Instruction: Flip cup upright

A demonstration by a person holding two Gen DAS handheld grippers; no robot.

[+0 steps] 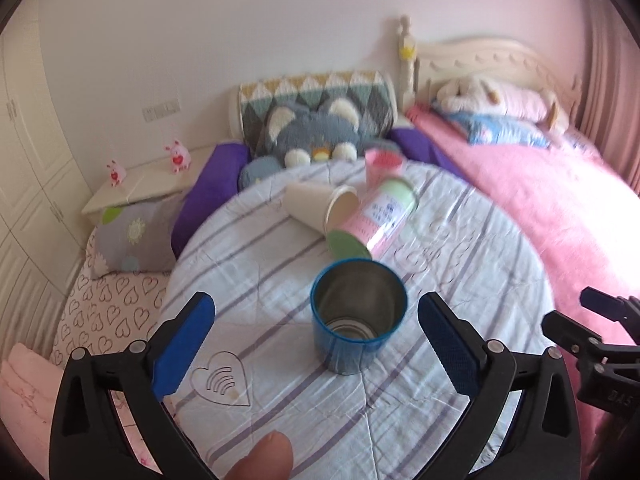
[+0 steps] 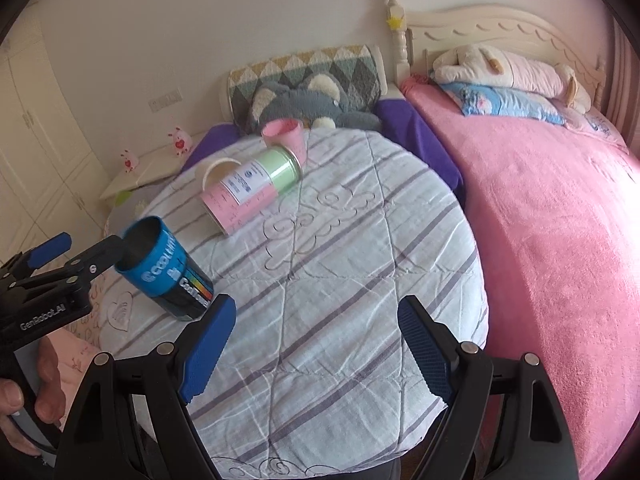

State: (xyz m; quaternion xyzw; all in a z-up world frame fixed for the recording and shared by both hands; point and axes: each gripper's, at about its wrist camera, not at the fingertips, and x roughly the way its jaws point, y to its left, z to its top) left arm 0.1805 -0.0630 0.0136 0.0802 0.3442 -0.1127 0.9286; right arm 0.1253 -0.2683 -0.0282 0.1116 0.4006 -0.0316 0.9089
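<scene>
A blue metal cup [image 1: 358, 318] stands upright, mouth up, on the striped round cushion [image 1: 280, 272]. My left gripper [image 1: 316, 344] is open, its blue fingers on either side of the cup with a gap on each side. In the right wrist view the cup [image 2: 166, 270] stands at the left with the left gripper [image 2: 80, 254] around it. My right gripper [image 2: 314, 348] is open and empty over the cushion's near part [image 2: 320, 280]. A beige paper cup [image 1: 320, 208] lies on its side further back.
A pink-and-green canister [image 1: 372, 216] lies on its side beside the beige cup. A pink cup [image 1: 382, 166] sits at the cushion's far edge. A grey plush [image 1: 312, 132] and pillows lie behind. A pink blanket [image 2: 560, 220] covers the bed at the right.
</scene>
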